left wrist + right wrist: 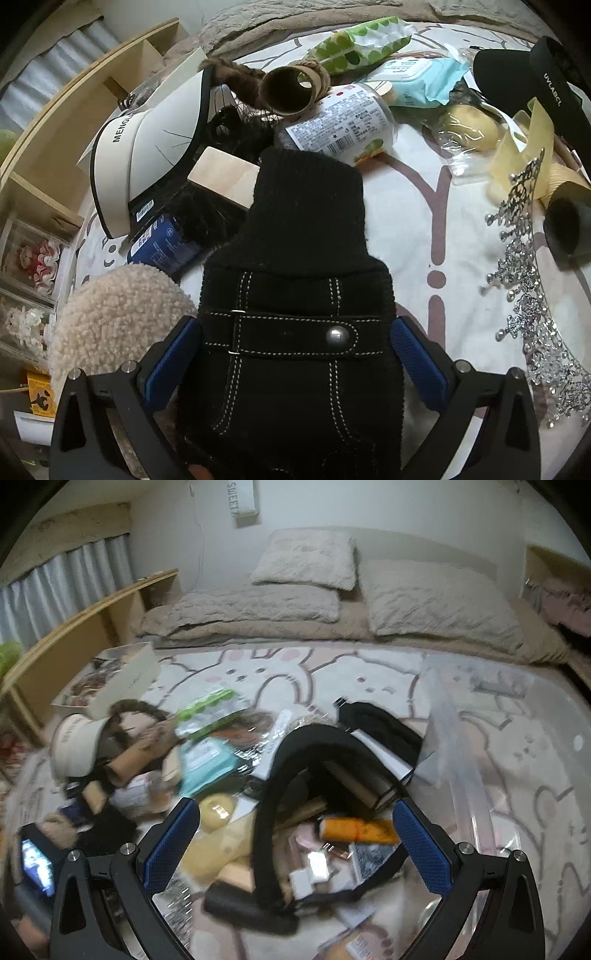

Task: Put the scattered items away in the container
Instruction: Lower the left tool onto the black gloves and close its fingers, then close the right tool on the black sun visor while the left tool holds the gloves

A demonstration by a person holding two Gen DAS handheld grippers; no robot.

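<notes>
A black knitted glove with a suede strap and snap lies lengthwise between my left gripper's blue pads. The jaws stand wide apart, with the glove's sides reaching both pads. Beyond it lie a white visor, a cardboard tube, a labelled jar and a silver tiara. My right gripper is open above the blurred pile, over a black visor and an orange item. The clear plastic container stands to its right on the bed.
Everything lies on a bunny-print sheet, with pillows and a folded blanket at the back. A wooden shelf runs along the left side. A fleece item, wooden block, blue box and wipes pack crowd the glove.
</notes>
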